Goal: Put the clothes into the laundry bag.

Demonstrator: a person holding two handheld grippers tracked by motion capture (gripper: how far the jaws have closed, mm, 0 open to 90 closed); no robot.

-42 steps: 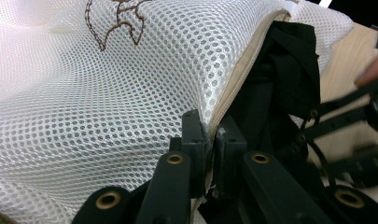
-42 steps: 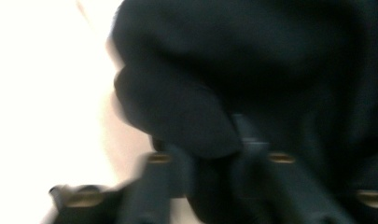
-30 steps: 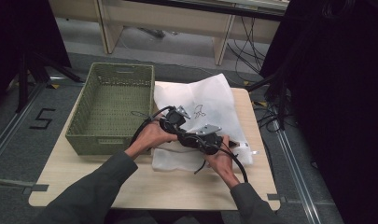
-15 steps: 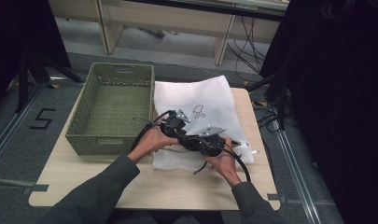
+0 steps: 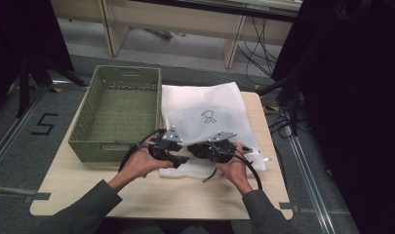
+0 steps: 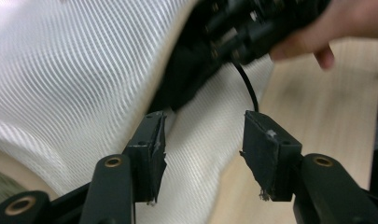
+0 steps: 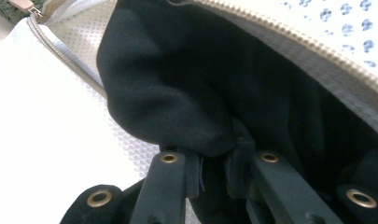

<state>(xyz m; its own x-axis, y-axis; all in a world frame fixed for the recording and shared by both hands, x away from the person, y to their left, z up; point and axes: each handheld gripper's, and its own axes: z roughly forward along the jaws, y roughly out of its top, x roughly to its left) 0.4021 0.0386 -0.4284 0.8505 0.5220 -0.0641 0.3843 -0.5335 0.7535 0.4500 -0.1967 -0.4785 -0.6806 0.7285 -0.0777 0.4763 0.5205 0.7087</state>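
- A grey floor [image 5: 34, 105] marked with a black "5" [image 5: 45, 124] is seen.
- Pale wooden furniture [image 5: 185, 19] stands behind.
- Black curtains [image 5: 351, 97] hang at right.

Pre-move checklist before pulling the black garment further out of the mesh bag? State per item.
1. Right gripper grip on black garment: ok, jaws pinch a fold.
2. Left gripper free: ok, open over white mesh bag, holding nothing.
3. Zipper open: ok, fabric comes out through the gap.
4. Bag held down: not ok, nothing pins it.
5. Green basket ready: ok, beside the bag, looks empty.
6. Cable snag: cannot tell; it hangs close to the left gripper.
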